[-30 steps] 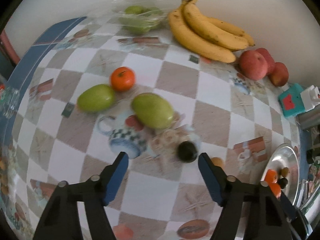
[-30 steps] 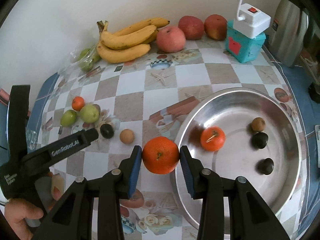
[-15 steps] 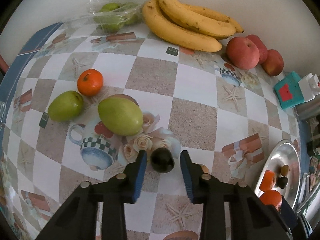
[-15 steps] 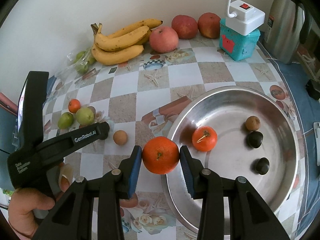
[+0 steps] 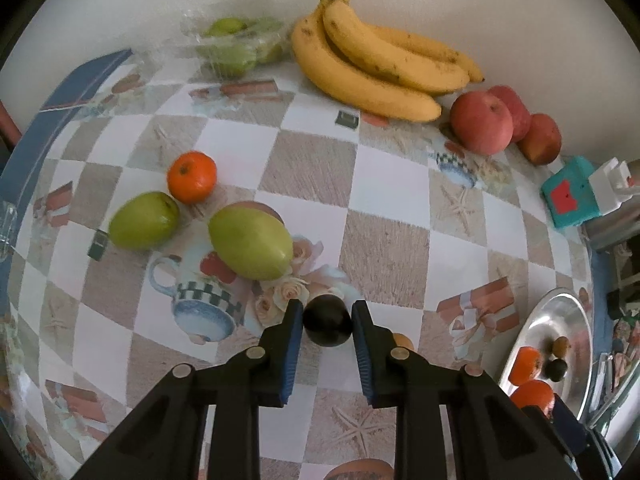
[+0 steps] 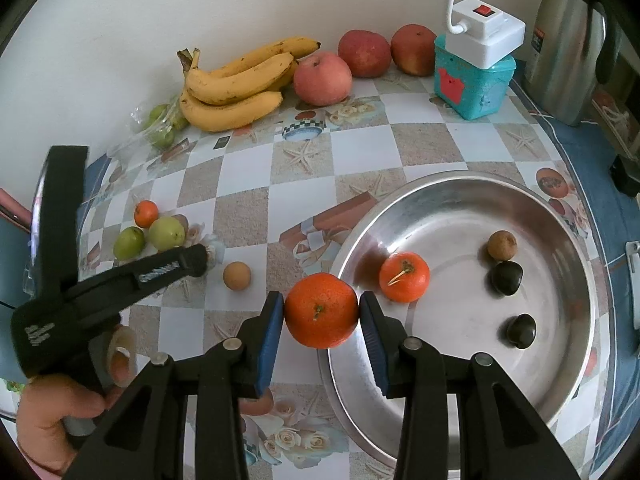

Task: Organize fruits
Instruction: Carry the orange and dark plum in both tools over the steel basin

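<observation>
My left gripper (image 5: 327,326) is shut on a small dark round fruit (image 5: 327,325) on the checkered tablecloth, just in front of a large green fruit (image 5: 251,242). A smaller green fruit (image 5: 143,220) and a tangerine (image 5: 192,177) lie to its left. My right gripper (image 6: 322,312) is shut on an orange (image 6: 321,310), held above the left rim of the steel bowl (image 6: 568,384). The bowl holds a tangerine (image 6: 404,276), two dark fruits (image 6: 507,277) and a brown one (image 6: 502,245). A small tan fruit (image 6: 237,275) lies left of the bowl.
Bananas (image 5: 372,68), red apples (image 5: 482,123) and a bag of green fruits (image 5: 234,46) line the back wall. A teal box with a white switch (image 6: 476,68) and a steel kettle (image 6: 568,44) stand at the back right. The left gripper's body (image 6: 100,288) shows in the right wrist view.
My left gripper moved forward around the dark fruit and shut on it. My right gripper kept the orange and shifted slightly near the bowl's rim.
</observation>
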### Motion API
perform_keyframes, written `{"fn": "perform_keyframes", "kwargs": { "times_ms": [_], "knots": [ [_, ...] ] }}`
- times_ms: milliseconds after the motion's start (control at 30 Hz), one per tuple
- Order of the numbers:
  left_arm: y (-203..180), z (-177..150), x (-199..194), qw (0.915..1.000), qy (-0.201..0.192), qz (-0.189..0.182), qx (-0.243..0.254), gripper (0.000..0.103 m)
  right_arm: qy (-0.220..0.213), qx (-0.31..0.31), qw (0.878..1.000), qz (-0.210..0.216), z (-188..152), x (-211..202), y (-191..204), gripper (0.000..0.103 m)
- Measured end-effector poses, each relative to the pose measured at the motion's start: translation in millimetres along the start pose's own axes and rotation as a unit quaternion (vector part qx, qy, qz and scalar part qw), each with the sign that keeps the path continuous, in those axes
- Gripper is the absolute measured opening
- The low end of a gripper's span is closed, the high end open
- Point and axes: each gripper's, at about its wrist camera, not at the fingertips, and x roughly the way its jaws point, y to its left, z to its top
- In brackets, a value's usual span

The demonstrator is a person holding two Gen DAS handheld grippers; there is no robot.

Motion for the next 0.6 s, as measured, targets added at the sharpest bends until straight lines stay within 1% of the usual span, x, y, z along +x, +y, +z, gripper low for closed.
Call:
{"fn": "perform_keyframes", "kwargs": {
  "times_ms": [100, 233, 433, 600],
  "knots": [
    [0, 1, -14, 0.9999, -0.012, -0.002, -0.001, 0.027, 0.000, 0.005, 1.000, -0.002, 0, 0, -5, 0.040],
    [-3, -1, -29, 0.9997, -0.020, -0.016, 0.003, 0.027, -0.001, 0.025, 1.000, -0.012, -1, -2, -19, 0.040],
    [-26, -10, -46, 0.9983, -0.028, -0.034, 0.037, 0.027, -0.011, 0.066, 0.997, -0.036, -3, -11, -54, 0.040],
    [-59, -24, -54, 0.9950, -0.023, -0.048, 0.085, 0.027, -0.020, 0.106, 0.993, -0.056, -6, -21, -87, 0.040]
  ]
}}
